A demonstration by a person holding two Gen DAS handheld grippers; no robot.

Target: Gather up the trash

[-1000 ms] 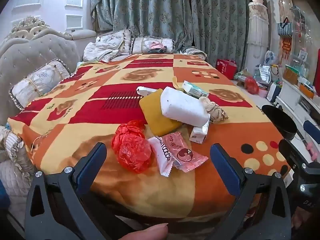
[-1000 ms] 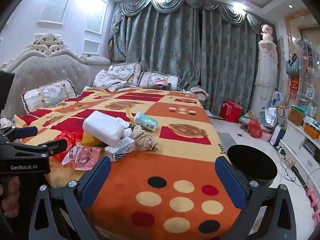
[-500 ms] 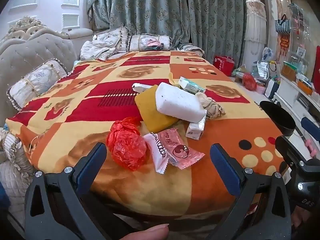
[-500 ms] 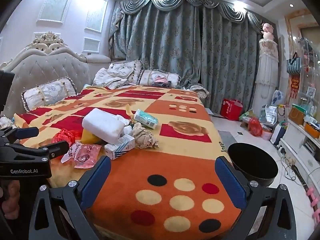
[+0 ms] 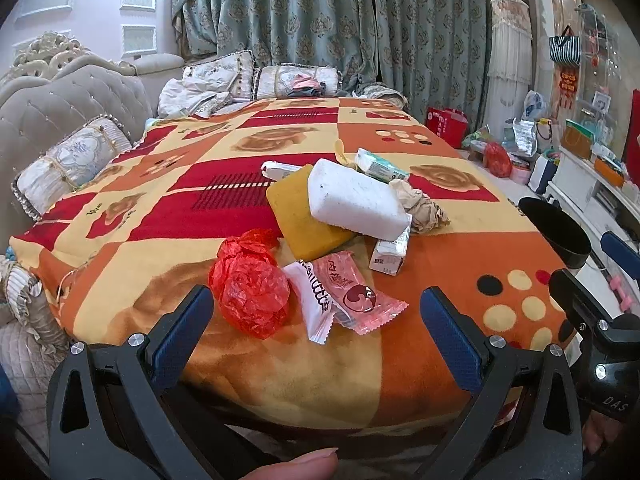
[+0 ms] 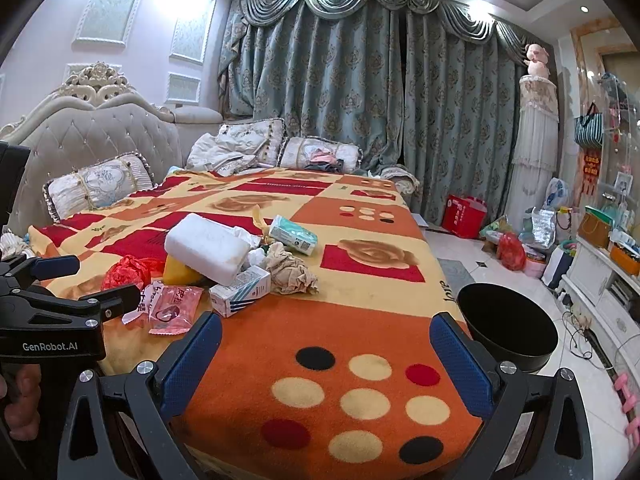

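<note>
Trash lies in a heap on the bed's patterned blanket (image 5: 168, 208): a crumpled red plastic bag (image 5: 250, 286), pink and white snack wrappers (image 5: 340, 294), a yellow sponge (image 5: 298, 216), a white foam block (image 5: 356, 200), a small carton (image 5: 390, 254), crumpled brown paper (image 5: 422, 208) and a tissue pack (image 5: 380, 166). My left gripper (image 5: 316, 330) is open and empty, just short of the red bag and wrappers. My right gripper (image 6: 326, 360) is open and empty over the blanket's dotted corner, right of the heap (image 6: 236, 256). A black bin (image 6: 508, 328) stands beside the bed.
Pillows (image 6: 100, 184) and a tufted headboard (image 6: 104, 132) stand at the left and back. Curtains (image 6: 360, 100) hang behind. Bags and clutter (image 6: 516, 248) sit on the floor at the right, beside a white cabinet (image 6: 600, 280).
Both grippers have moved a little closer to the bed and the trash heap. Both have stayed open. Nothing on the bed has moved.
</note>
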